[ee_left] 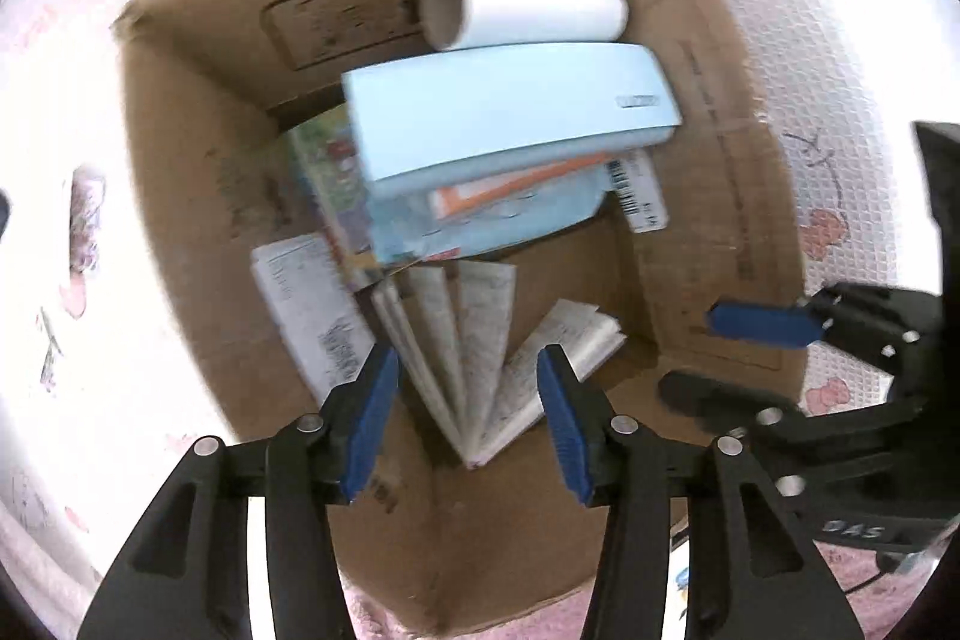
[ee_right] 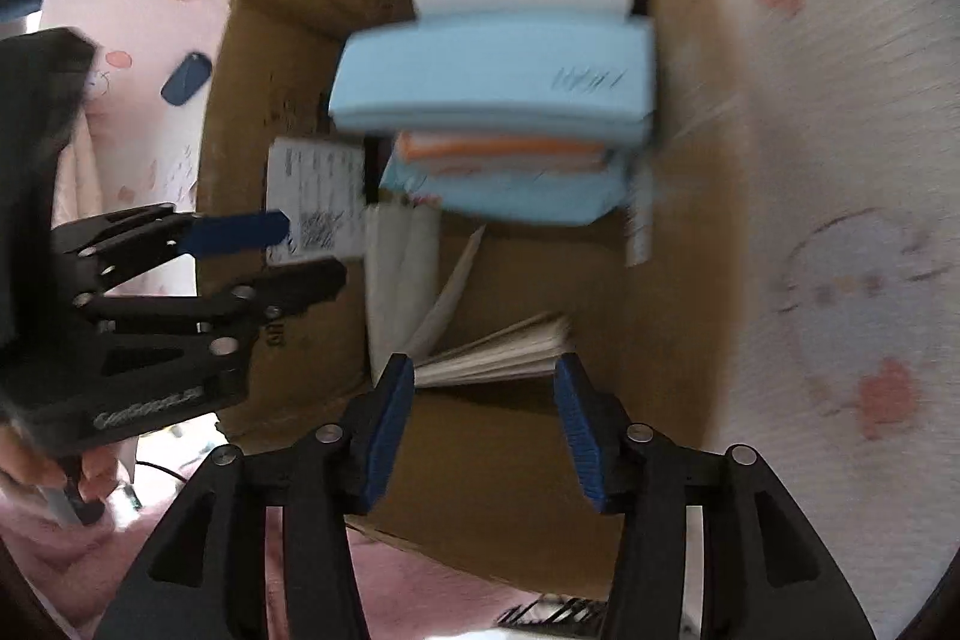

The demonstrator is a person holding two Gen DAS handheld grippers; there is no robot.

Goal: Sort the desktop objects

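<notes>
Both hand-held grippers, left (ee_left: 468, 418) and right (ee_right: 483, 427), hang spread and empty over the brown cardboard box (ee_left: 180, 112), pale-blue plastic case (ee_left: 510, 112) stacked centre-frame.

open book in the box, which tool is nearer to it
Left. The left tool hangs directly over the open book; the right tool hangs off its edge, over bare box floor.

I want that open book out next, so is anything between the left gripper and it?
Nothing visible: the left gripper, open and empty, hangs right over the open book fanned on the cardboard box floor. The light blue case stack lies farther in.
</notes>
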